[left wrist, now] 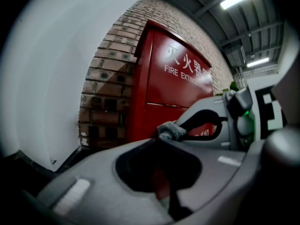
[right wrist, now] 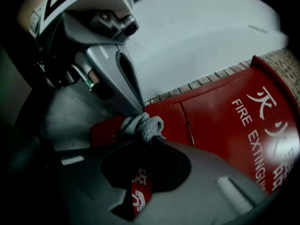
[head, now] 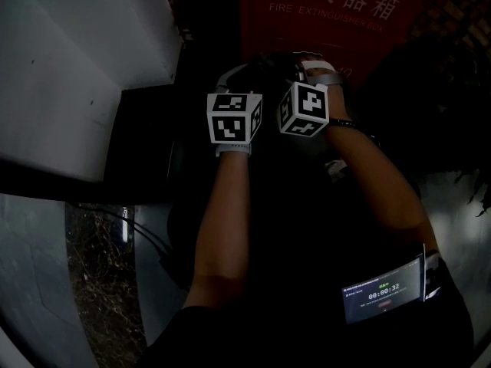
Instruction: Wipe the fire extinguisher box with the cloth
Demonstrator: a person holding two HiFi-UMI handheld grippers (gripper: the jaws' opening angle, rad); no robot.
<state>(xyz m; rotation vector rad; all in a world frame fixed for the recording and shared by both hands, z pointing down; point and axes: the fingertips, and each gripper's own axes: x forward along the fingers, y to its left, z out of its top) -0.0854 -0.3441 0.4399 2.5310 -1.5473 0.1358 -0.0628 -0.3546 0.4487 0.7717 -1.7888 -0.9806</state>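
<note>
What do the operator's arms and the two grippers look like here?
Both the left gripper and right gripper have smooth grey moulded jaws, and each carries a white cube printed with black square markers. A green light shows on the right gripper. Forearms are unsleeved.

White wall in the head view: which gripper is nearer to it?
Left. The left gripper is on the side toward the white wall; the right gripper is beyond it, farther off. Both pinch the cloth.
</note>
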